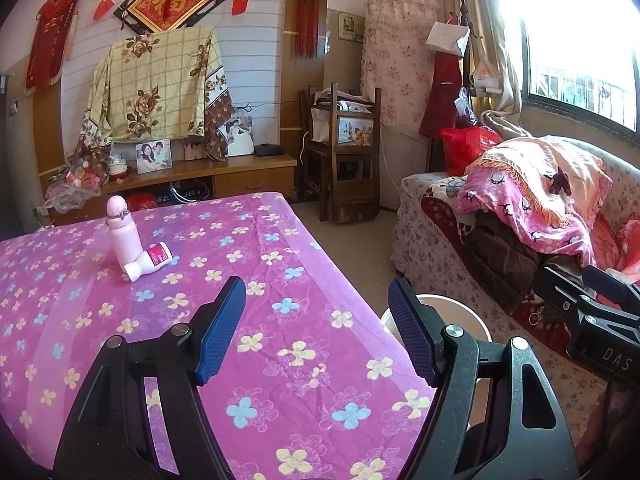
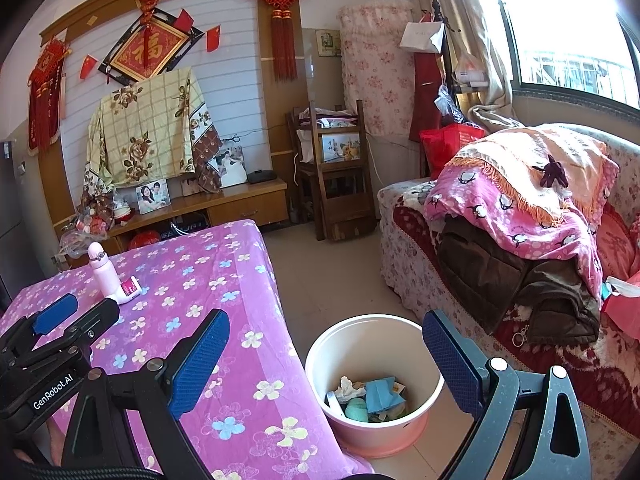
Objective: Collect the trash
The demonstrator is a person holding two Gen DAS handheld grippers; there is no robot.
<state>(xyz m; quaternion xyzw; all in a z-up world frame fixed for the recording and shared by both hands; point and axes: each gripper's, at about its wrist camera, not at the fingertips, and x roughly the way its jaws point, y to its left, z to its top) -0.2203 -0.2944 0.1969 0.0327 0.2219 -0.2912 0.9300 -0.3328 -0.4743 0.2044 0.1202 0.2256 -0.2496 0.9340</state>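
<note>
While both claws (image 1: 316,328) (image 2: 324,364) gape empty, the bin (image 2: 374,384) holds seemingly crumpled trash (image 2: 370,398).

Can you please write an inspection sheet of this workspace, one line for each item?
Surface: table under a purple flowered cloth, mostly bare.
Job's things: pink and white bin on the floor right of the table, holding crumpled tissue, blue paper and other scraps.
Clutter: upright pink bottle with a small white bottle lying against its base, at the far side of the table.
Grippers: left hand-held gripper open, empty, over the table; right hand-held gripper open, empty, above the bin.
Cables: a white cable hangs beside the wooden chair.
Surroundings: sofa piled with blankets and a dark jacket, cabinet with photos, bright window.
</note>
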